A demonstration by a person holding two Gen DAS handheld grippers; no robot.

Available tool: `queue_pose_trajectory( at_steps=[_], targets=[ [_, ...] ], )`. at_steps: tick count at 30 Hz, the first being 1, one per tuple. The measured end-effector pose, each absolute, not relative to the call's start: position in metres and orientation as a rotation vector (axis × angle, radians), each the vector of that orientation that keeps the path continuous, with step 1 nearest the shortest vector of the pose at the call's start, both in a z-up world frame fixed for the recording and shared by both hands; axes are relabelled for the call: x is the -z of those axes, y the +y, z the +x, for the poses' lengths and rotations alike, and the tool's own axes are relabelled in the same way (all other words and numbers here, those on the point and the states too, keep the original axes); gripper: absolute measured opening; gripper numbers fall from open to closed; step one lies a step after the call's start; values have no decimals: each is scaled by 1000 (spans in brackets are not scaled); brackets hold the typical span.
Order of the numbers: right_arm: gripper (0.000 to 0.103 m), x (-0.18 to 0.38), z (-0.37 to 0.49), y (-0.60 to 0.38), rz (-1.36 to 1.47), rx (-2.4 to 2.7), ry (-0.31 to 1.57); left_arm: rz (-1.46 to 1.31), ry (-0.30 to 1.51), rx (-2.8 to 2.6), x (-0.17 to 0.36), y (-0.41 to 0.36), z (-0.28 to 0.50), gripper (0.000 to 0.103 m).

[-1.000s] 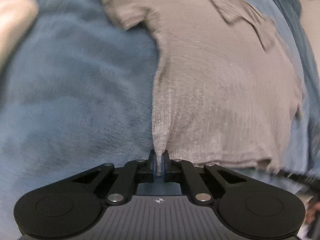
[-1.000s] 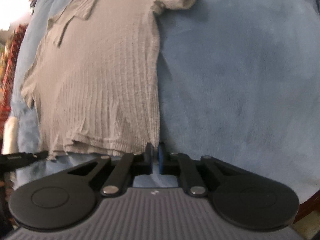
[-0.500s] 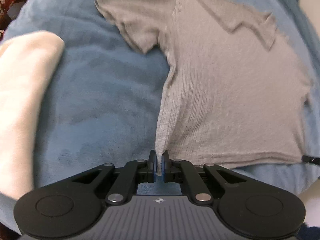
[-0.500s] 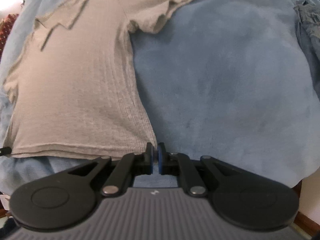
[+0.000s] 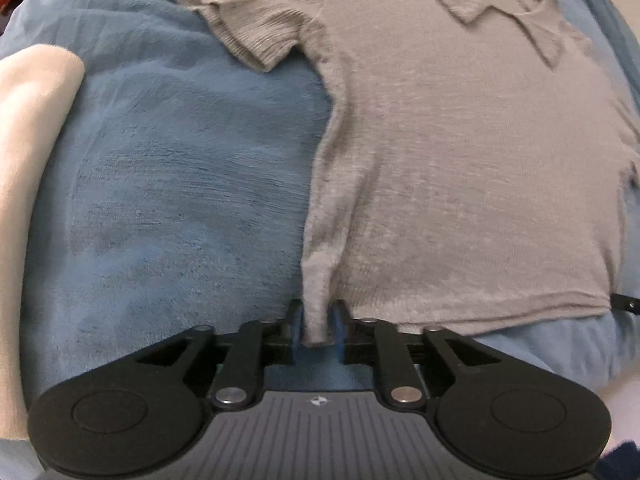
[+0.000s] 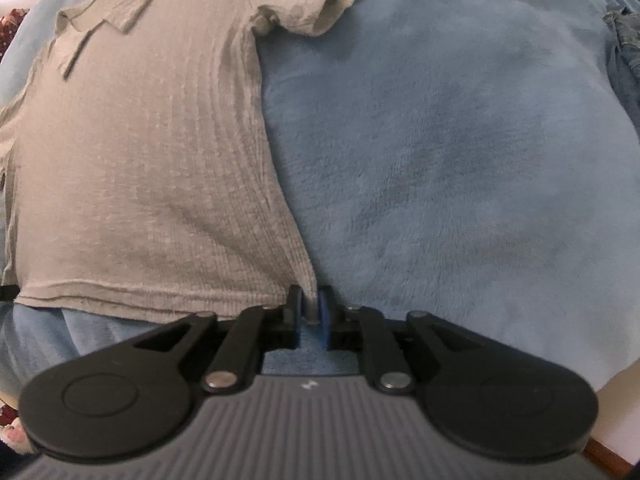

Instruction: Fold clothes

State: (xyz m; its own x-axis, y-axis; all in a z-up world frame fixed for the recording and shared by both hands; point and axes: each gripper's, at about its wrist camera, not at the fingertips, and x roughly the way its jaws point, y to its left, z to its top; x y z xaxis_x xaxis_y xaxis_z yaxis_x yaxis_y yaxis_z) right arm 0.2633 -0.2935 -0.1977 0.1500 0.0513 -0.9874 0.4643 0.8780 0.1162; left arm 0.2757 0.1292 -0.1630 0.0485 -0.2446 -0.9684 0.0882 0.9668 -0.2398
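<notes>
Blue fleece blanket (image 5: 168, 184) is covering the bed. Nearest, both sets of jaws are opening, each loosening around a hem corner of the grey T-shirt (image 5: 460, 168): left gripper (image 5: 317, 328), right gripper (image 6: 311, 318). Beyond the hem, the shirt is lying spread flat, probably being released for folding.

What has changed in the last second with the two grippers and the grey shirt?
Both jaws, clamped on the shirt's bottom corners a second ago, are opening: the left hand-held gripper and right hand-held gripper are letting go, the cloth loose between the pads. The shirt stays spread on the blue blanket.
</notes>
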Motion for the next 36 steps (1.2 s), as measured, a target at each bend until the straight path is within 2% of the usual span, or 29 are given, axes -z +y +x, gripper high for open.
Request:
queue_pose_trajectory(
  at_steps=[3, 8, 13, 14, 16, 21, 27, 36],
  targets=[
    [33, 188, 259, -296, 451, 297, 1410, -109, 1508, 273, 155, 131, 272, 27],
    [34, 167, 250, -309, 456, 299, 1416, -104, 1500, 267, 142, 138, 266, 28],
    [34, 144, 255, -314, 423, 303, 1363, -155, 1375, 199, 119, 154, 288, 34],
    [34, 140, 259, -314, 420, 301, 1348, -172, 1335, 176, 114, 159, 297, 36],
    [34, 133, 268, -314, 409, 292, 1315, -201, 1273, 146, 109, 165, 322, 47],
    [34, 123, 302, -278, 332, 136, 1278, -180, 1190, 105, 118, 175, 383, 46],
    [34, 136, 371, -206, 331, -121, 1226, -105, 1188, 160, 132, 192, 441, 46],
    [34, 160, 472, -77, 140, -433, 1199, -52, 1209, 299, 146, 211, 482, 46]
  ],
)
